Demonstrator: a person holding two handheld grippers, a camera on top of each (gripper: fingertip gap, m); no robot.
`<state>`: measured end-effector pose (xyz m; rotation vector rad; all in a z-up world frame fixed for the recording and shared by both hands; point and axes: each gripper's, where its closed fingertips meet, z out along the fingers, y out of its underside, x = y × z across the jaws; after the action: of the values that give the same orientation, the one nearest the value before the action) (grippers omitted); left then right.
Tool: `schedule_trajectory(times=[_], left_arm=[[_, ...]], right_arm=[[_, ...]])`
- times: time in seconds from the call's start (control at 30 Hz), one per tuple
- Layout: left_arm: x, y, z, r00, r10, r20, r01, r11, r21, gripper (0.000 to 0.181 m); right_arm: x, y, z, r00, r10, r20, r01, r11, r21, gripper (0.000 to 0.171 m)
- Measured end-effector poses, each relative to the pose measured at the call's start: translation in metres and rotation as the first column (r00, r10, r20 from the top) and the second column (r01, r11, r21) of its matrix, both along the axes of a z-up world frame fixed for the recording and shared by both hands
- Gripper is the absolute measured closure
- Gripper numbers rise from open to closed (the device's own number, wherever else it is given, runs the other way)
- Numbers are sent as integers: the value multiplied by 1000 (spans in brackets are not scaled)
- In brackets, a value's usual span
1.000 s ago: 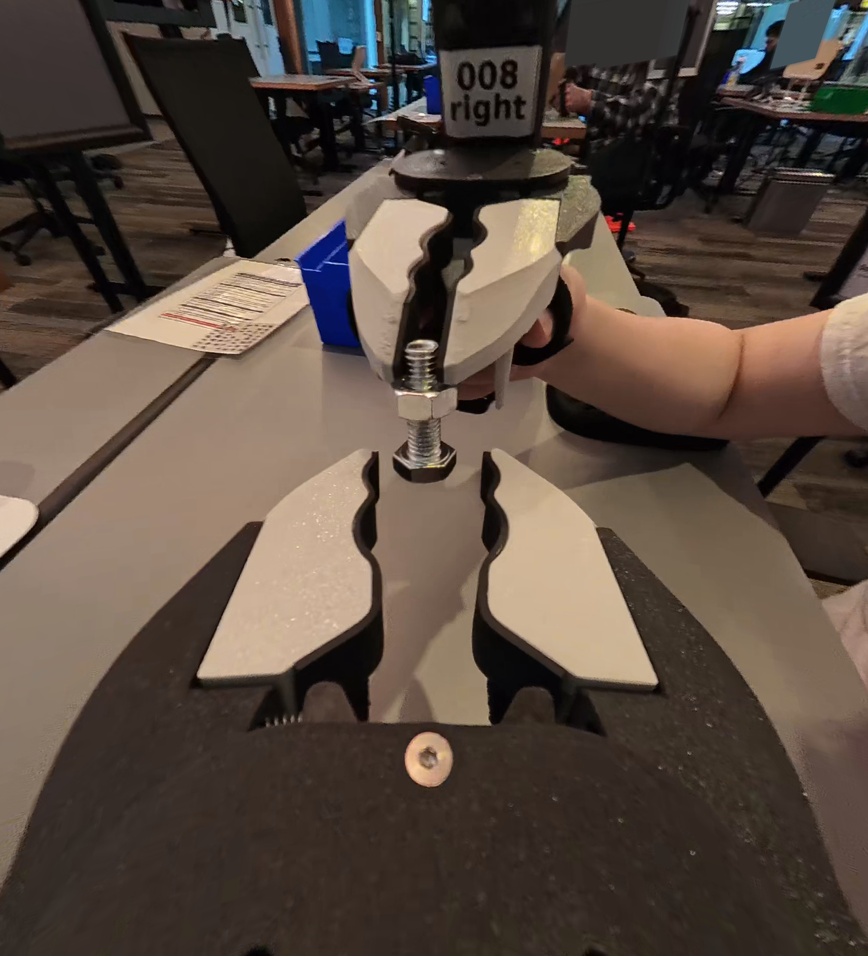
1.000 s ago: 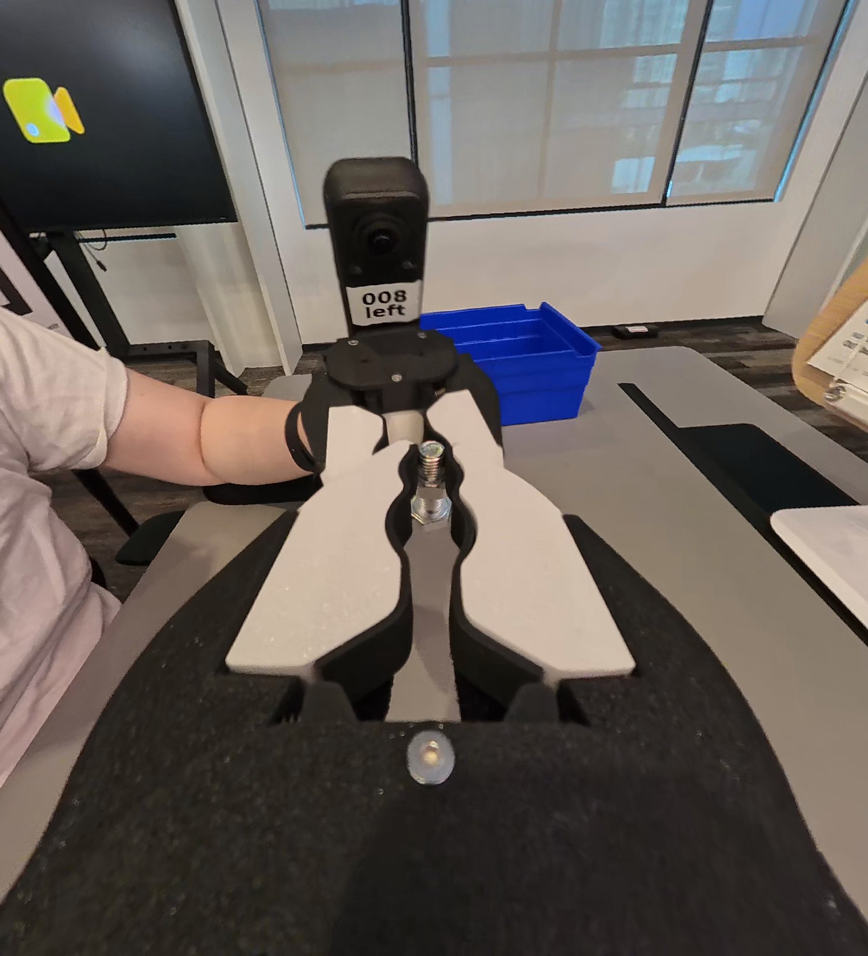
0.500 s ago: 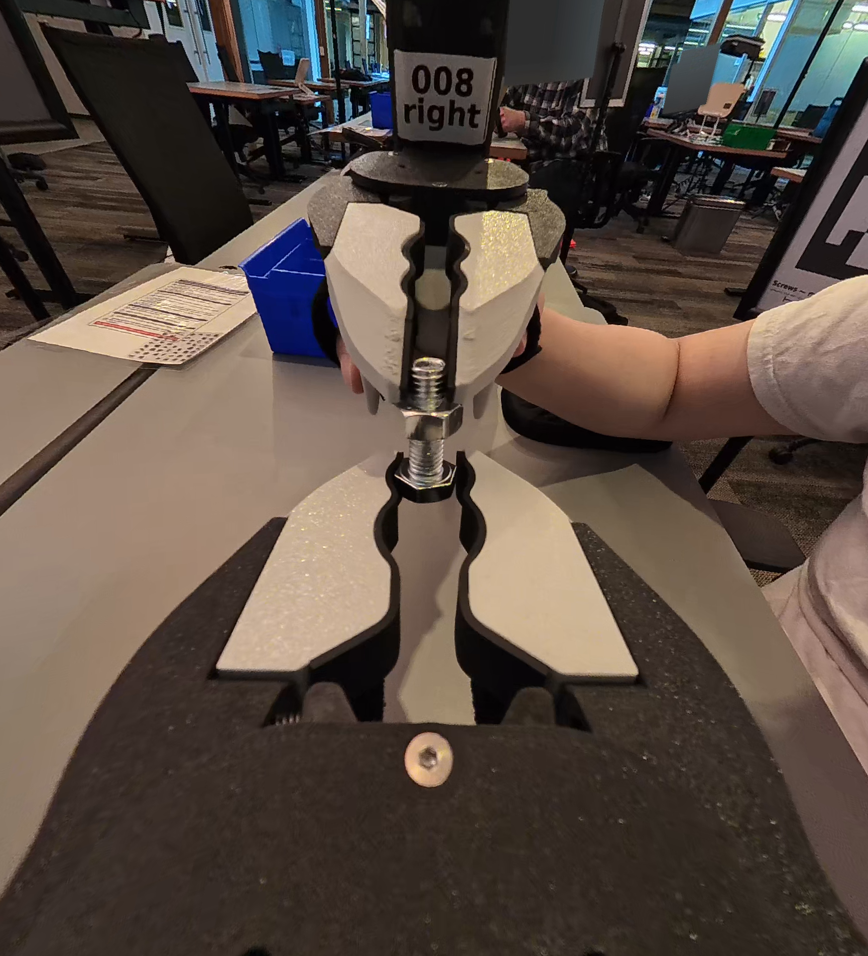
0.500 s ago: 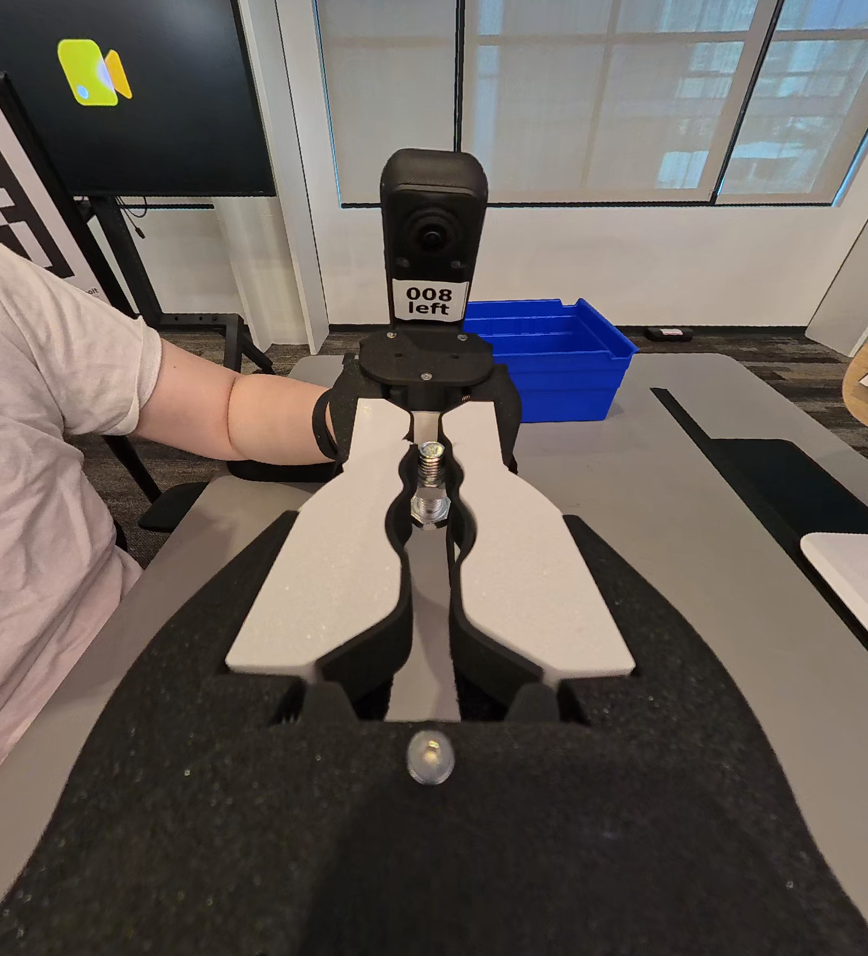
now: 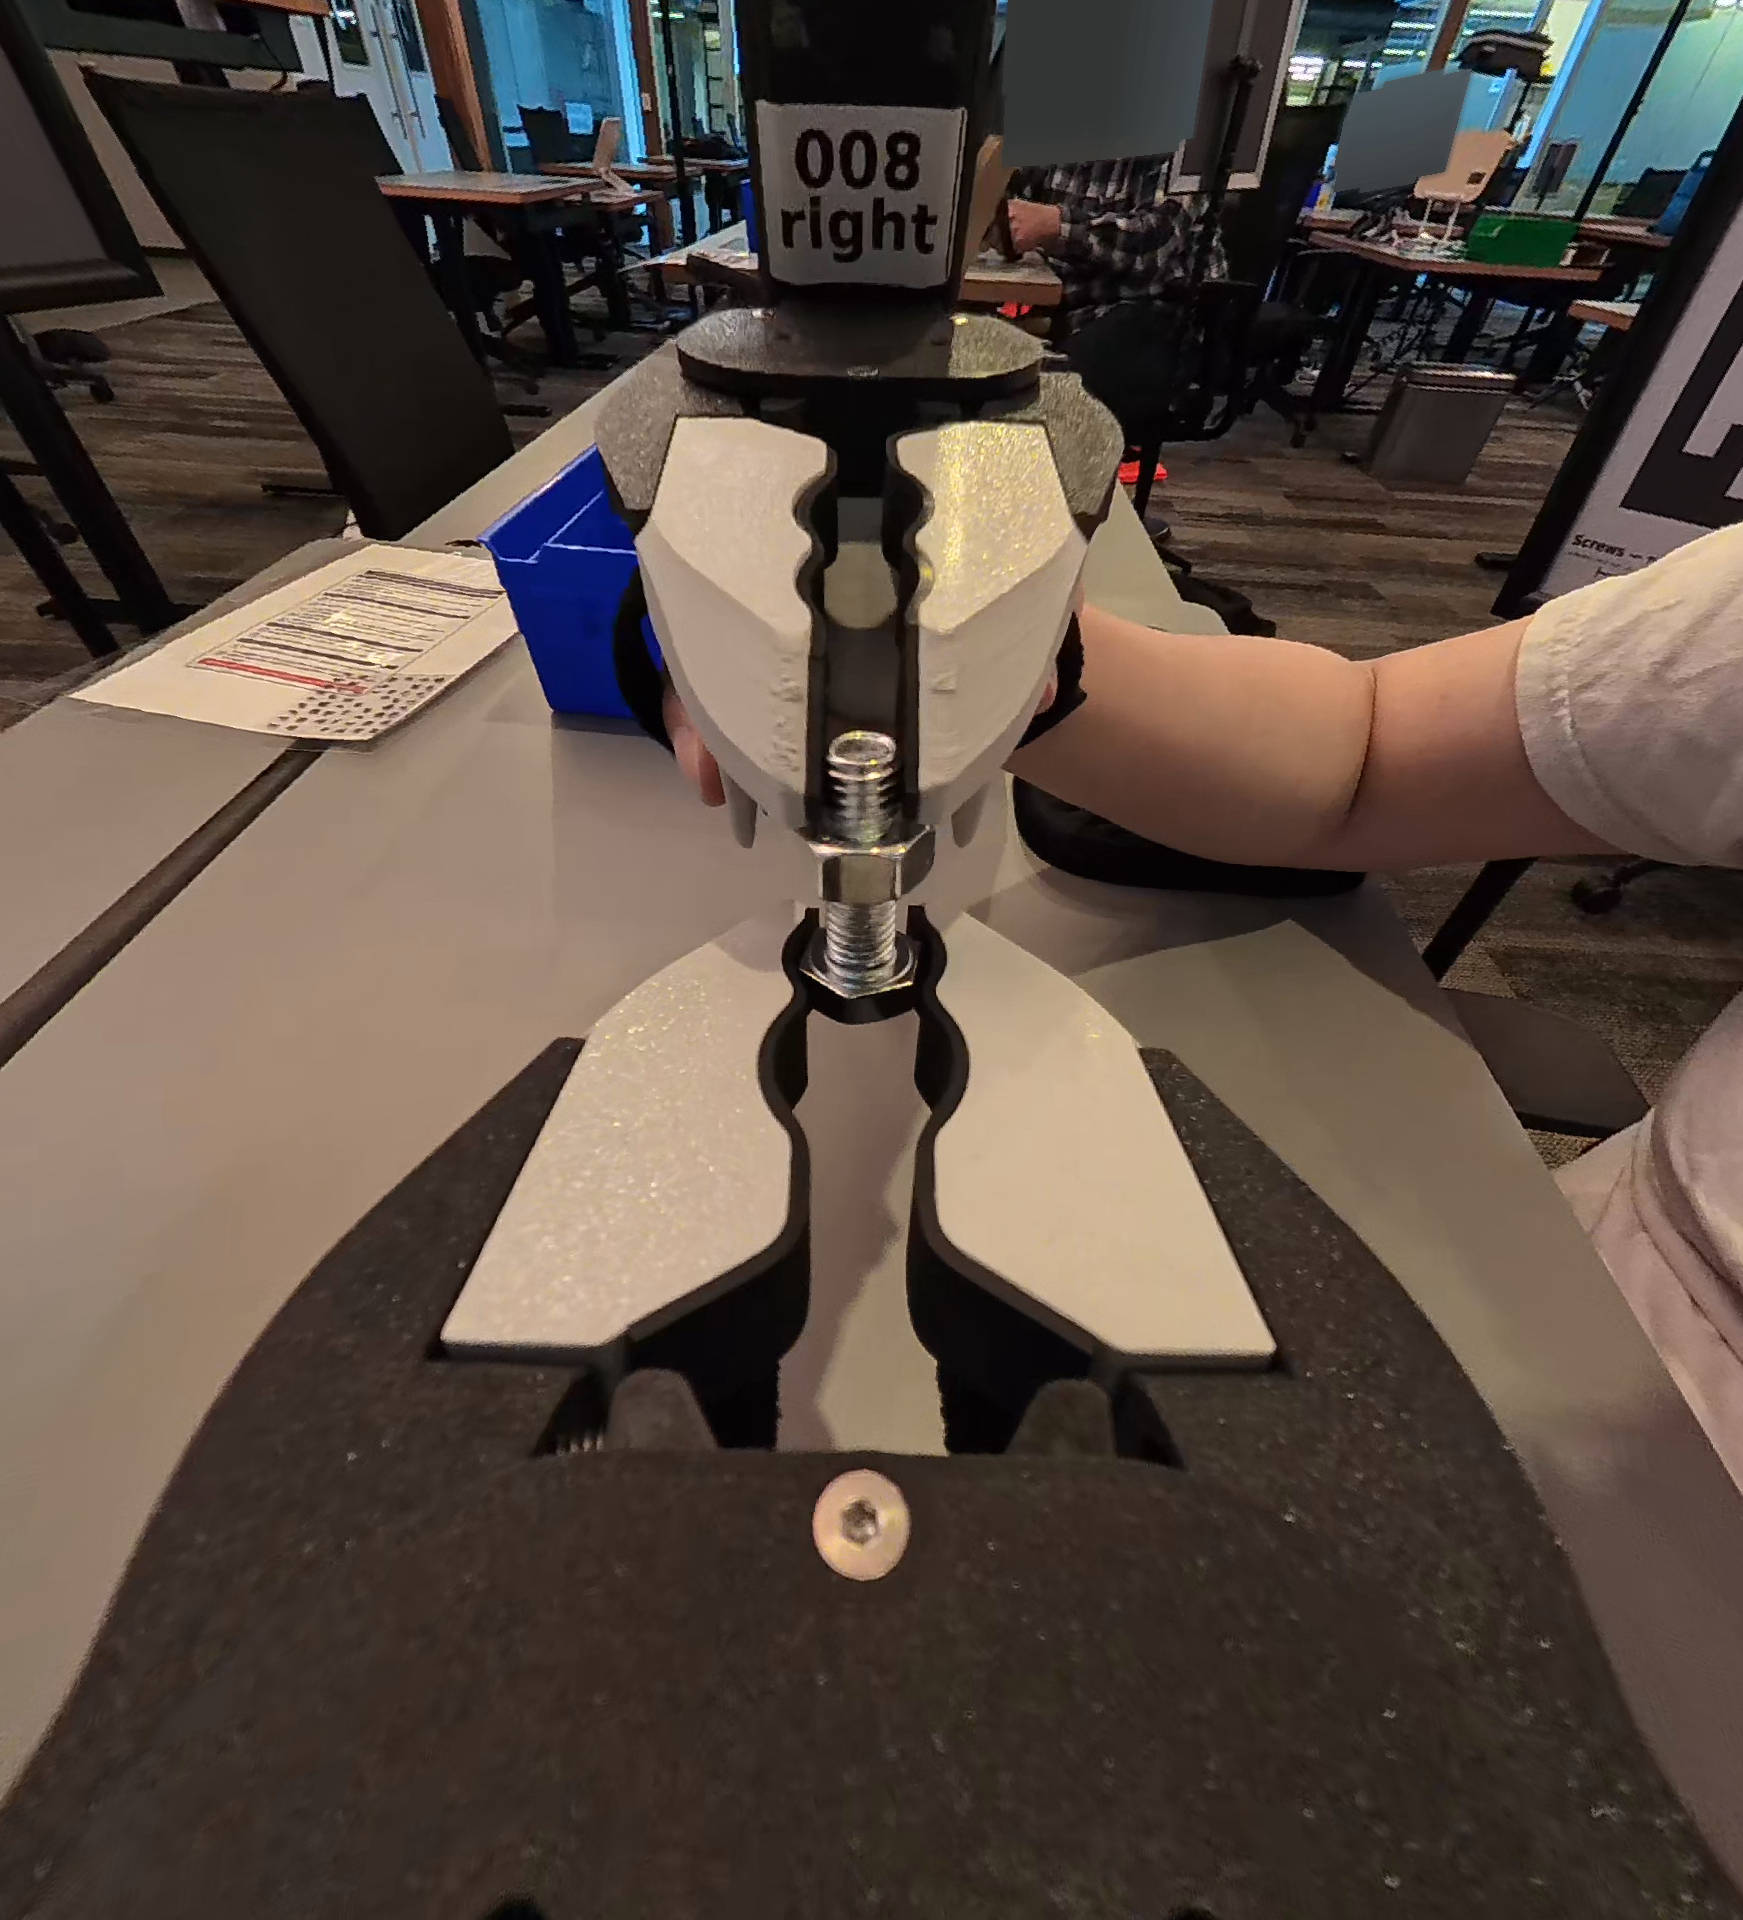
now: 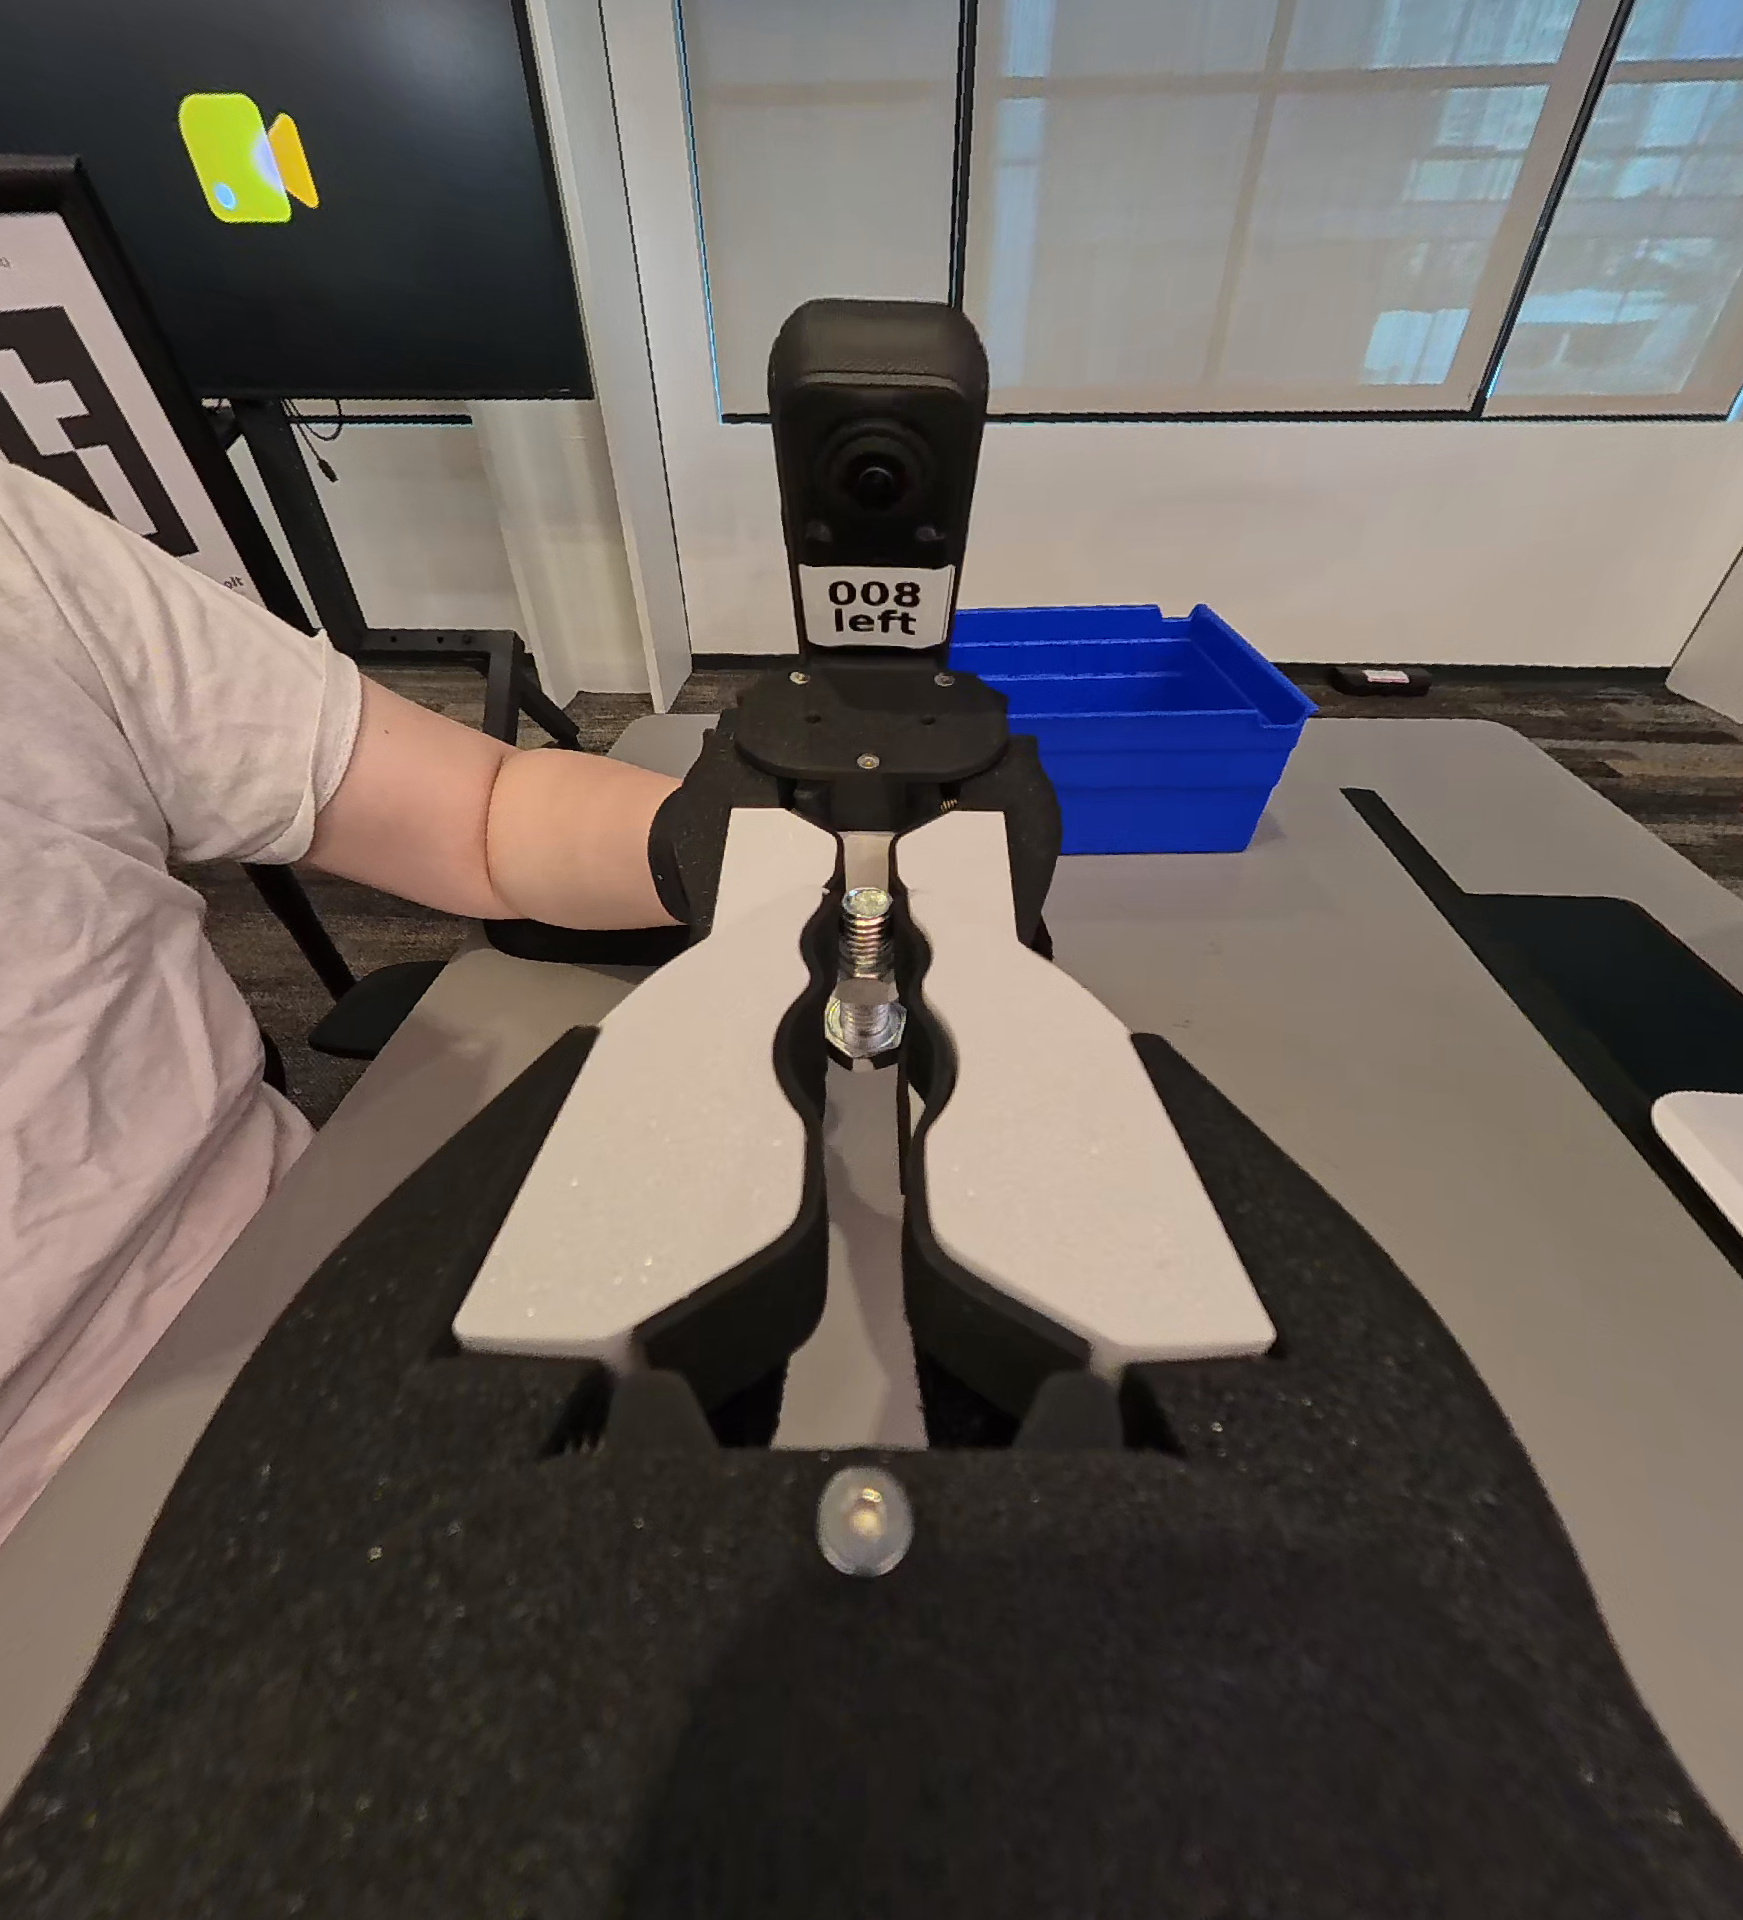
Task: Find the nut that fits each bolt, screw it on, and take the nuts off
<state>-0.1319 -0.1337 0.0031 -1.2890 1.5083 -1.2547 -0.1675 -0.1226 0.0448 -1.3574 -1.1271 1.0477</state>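
Left gripper [image 5: 859,1023] now closed on bolt [image 5: 859,940] head, was open before. Right gripper [image 6: 865,1023] clamps nut [image 5: 869,871]. Unscrewing can start.

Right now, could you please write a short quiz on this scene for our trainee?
1. True or false: a nut sits partway along the bolt.
2. What colour is the bin on the table? A red, B blue, C green.
3. Which claw closes round the bolt's hex head?

Key: 1 true. 2 B. 3 the left claw.
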Motion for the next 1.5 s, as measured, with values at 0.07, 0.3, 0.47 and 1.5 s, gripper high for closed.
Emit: schedule_trajectory(times=[0.07,0.3,0.47,1.5], left_arm=[[0,3,-1,1000,22,-13,-22,1000,-4,166],[-1,23,-4,990,140,-34,-141,990,-21,166],[-2,26,0,987,161,-19,-161,986,-31,166],[1,18,3,991,137,-7,-137,990,-34,166]], right_arm=[[1,3,-1,1000,-20,2,20,1000,1,162],[6,21,4,985,-171,-5,171,985,5,135],[1,25,-5,980,-197,35,197,980,-4,137],[-1,20,2,991,-129,-32,126,989,-78,140]])
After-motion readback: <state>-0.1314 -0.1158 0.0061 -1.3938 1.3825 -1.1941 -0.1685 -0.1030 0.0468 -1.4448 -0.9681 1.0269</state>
